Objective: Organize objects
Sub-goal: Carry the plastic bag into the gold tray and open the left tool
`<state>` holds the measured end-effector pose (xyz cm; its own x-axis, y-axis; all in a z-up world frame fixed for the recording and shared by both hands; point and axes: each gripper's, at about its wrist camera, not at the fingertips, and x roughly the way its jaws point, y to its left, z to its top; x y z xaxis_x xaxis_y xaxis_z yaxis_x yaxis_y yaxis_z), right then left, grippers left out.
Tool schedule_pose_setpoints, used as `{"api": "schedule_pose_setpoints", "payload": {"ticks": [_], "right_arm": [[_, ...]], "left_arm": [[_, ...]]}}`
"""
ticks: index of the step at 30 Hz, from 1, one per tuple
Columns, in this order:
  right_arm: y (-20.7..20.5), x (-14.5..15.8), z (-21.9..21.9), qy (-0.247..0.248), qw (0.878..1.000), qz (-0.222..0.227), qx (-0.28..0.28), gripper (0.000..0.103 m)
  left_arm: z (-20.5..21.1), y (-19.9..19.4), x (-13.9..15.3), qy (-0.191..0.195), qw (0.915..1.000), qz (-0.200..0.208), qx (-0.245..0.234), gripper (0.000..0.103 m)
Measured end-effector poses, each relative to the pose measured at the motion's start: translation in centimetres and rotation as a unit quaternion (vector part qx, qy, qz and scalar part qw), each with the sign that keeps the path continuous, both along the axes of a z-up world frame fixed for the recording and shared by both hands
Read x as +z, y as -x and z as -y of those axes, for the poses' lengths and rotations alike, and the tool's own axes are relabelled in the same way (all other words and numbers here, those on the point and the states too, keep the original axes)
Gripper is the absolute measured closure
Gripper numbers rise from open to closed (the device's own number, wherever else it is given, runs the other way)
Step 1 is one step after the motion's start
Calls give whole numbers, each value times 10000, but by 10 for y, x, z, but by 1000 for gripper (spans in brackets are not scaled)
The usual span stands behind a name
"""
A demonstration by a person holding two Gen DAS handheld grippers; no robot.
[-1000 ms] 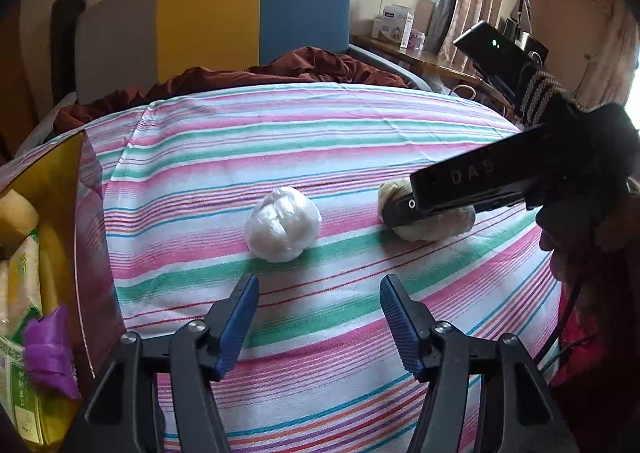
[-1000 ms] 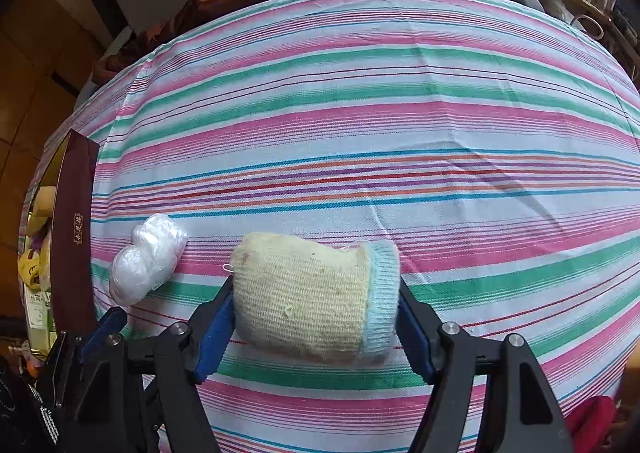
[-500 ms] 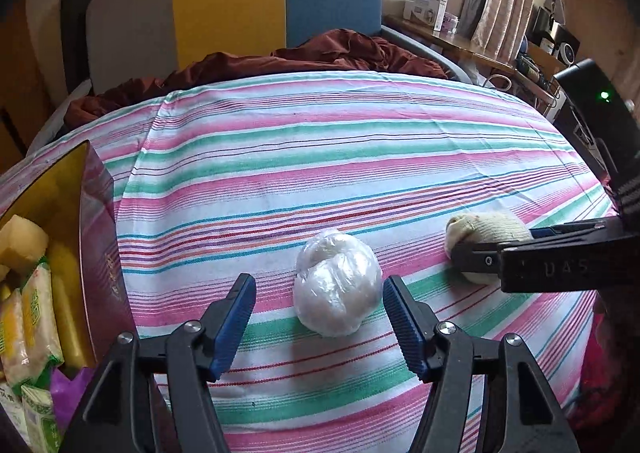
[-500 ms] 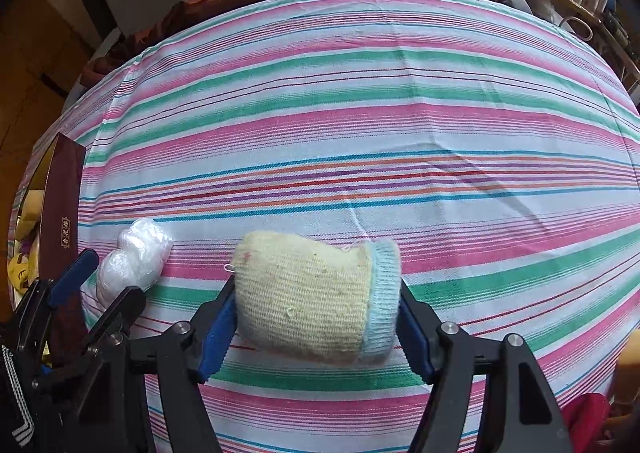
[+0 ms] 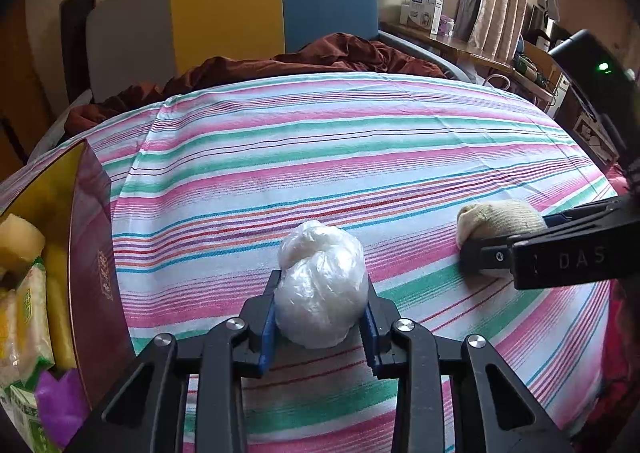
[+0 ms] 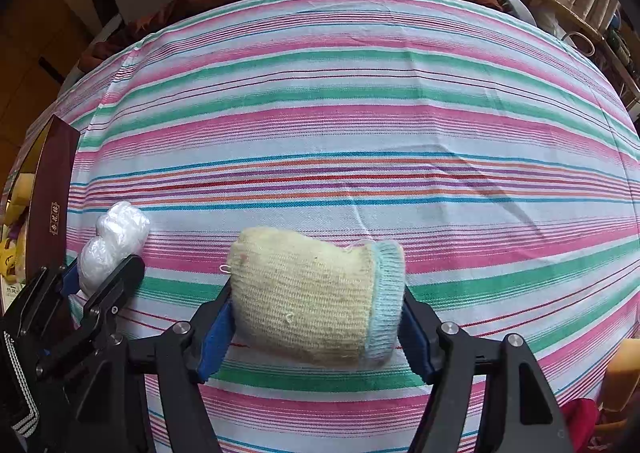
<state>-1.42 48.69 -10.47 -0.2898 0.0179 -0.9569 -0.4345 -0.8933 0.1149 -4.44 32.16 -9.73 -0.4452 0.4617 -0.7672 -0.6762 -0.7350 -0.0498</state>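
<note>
The white plastic-wrapped bundle (image 5: 322, 285) sits on the striped bedsheet (image 5: 360, 157), and my left gripper (image 5: 320, 317) is closing on it, blue pads pressing both its sides. To its right I grasp the cream knitted sock (image 6: 316, 297) in my right gripper (image 6: 316, 329), jaws wide around it. The maroon box (image 5: 94, 253) stands at the left edge, packets inside

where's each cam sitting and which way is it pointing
Left wrist: on the left gripper, looking across the striped sheet toward the headboard; its jaws are closing, pads against the plastic ball.
Right wrist: on the right gripper, angled down; its pads flank the knitted bundle.
Shared: each shows the other gripper, both items, and the box.
</note>
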Motion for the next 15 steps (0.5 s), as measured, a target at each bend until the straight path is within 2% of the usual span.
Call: {"api": "schedule_pose_setpoints", "payload": {"ticks": [10, 15], "right_arm": [[10, -6, 16, -167, 9998, 56, 113, 32], [-1, -6, 28, -335, 9991, 120, 209, 32]], "left_arm": [[18, -35, 13, -110, 9997, -72, -212, 68], [37, -41, 34, -339, 9992, -83, -211, 68]]}}
